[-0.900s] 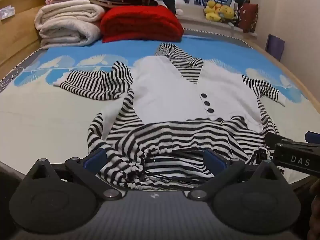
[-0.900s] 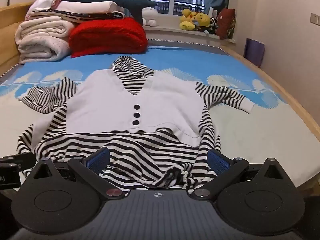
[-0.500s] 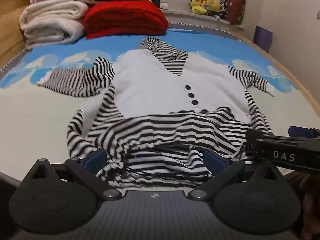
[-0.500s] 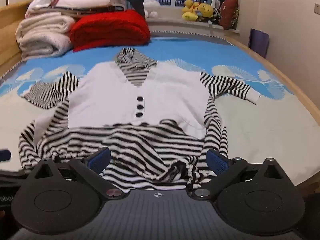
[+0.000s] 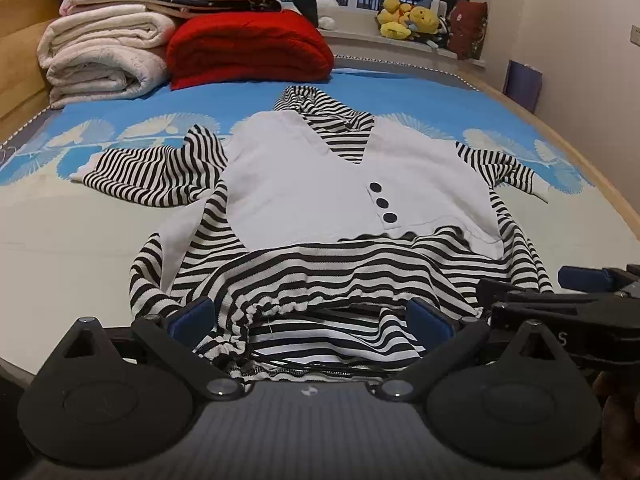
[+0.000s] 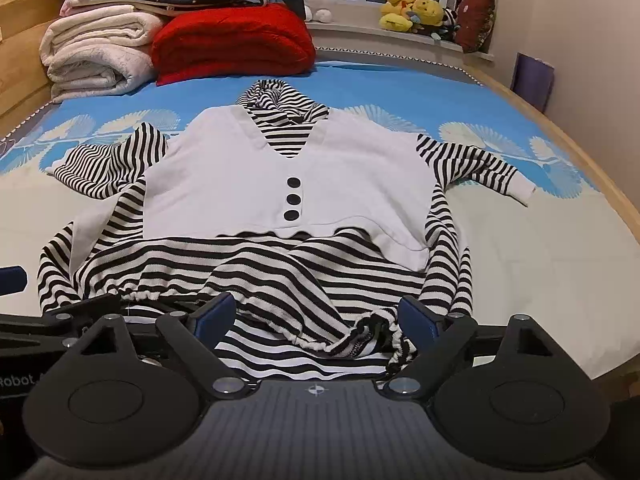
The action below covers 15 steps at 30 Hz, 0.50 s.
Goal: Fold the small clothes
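A small black-and-white striped hooded top with a white front panel and three black buttons lies face up on the bed, also in the right wrist view. Its gathered striped hem is bunched at the near edge. My left gripper is open, its blue pads straddling the left part of the hem. My right gripper is open over the right part of the hem. The right gripper shows at the right edge of the left wrist view. Both sleeves lie spread outwards.
The bed has a blue and cream fan-print sheet and a wooden frame. Folded white blankets and a red blanket are stacked at the head. Plush toys sit on the windowsill.
Both grippers have moved forward and lower towards the hem, so the top looks larger and nearer. The hem fabric has bunched a little more between the fingers. Both grippers stay open.
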Tool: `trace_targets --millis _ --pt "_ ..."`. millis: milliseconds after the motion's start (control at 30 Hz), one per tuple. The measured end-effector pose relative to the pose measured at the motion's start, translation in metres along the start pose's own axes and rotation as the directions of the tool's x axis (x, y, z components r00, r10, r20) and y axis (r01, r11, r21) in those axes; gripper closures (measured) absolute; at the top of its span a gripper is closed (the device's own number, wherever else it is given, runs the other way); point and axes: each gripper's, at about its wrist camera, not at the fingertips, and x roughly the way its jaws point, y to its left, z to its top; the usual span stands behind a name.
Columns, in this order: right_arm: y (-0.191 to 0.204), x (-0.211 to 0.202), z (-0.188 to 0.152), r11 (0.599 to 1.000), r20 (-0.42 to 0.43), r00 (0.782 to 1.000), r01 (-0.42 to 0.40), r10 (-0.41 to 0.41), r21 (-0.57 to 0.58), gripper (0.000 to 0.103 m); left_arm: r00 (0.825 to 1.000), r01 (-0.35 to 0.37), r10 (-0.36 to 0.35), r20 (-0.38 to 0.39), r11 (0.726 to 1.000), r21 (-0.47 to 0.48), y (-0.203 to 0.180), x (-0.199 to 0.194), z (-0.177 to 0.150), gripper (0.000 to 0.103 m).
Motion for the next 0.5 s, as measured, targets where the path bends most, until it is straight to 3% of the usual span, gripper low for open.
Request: trace_targets --millis 500 --pt "0.0024 0.0043 -0.0013 1.000 -0.011 1.000 -0.006 0.006 -0.011 0.015 1.000 -0.014 0.014 -0.021 1.000 -0.018 0.0041 0.0073 -0.0004 0.001"
